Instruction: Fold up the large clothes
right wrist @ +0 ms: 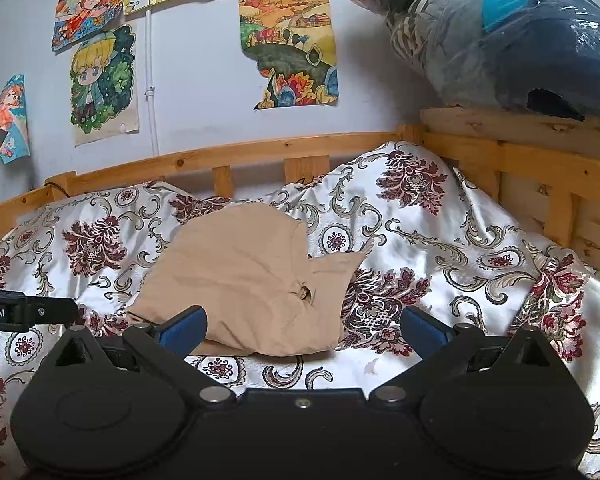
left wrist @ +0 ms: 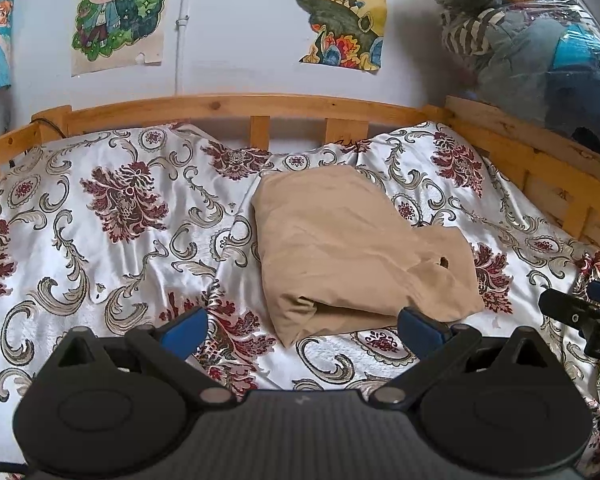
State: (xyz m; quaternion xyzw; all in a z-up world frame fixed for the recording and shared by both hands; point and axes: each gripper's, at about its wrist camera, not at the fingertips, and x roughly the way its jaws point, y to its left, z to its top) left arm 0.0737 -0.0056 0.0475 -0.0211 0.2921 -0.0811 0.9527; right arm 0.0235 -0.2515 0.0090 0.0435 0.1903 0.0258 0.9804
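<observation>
The tan garment [left wrist: 340, 248] lies folded on the bed's patterned cover [left wrist: 112, 216], long axis running away from me, just ahead of both jaws. My left gripper [left wrist: 302, 328] and right gripper [right wrist: 304, 328] gape wide, holding nothing. Beside me, "bot.AI" reads on the left gripper's body.

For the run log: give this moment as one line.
tan garment: folded, on bedspread | left gripper: open, empty | right gripper: open, empty | contact: none
</observation>
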